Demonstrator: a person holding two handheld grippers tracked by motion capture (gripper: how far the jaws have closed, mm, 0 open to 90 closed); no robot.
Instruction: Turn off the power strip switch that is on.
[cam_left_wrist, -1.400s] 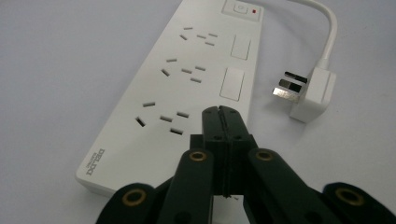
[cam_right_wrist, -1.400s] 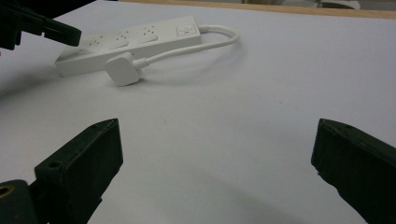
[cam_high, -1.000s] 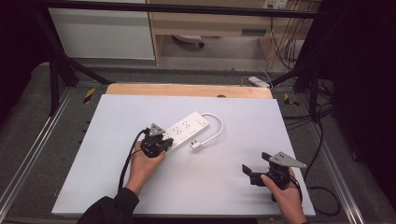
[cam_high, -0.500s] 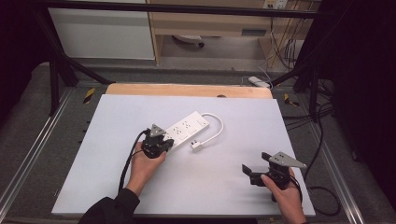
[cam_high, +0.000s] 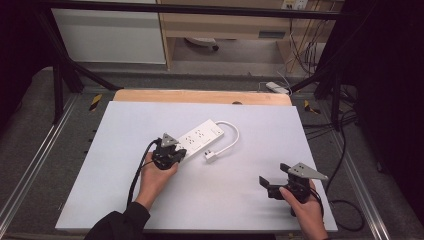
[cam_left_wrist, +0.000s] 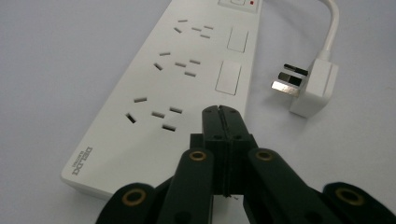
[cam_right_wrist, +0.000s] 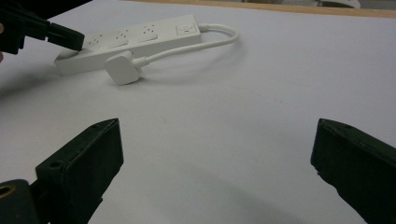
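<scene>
Fingers of the left gripper (cam_left_wrist: 223, 122) are pressing together, clenched on nothing, their tips sitting over the near end of the power strip (cam_high: 199, 140). Right gripper (cam_high: 270, 186) is resting released, fingers wide apart, near the tabletop's (cam_high: 125, 130) near right corner. Mid-tabletop, the strip is lying flat, its long axis running diagonally toward the far right corner, sockets facing up.

- Our left gripper (cam_left_wrist: 223, 122) has its two black jaws pressed flat together, with nothing between them.
- Their tips sit over the near end of the white power strip (cam_left_wrist: 182, 84).
- Its plug (cam_left_wrist: 312, 86) lies beyond the jaws, to their right, prongs facing the strip.
</scene>
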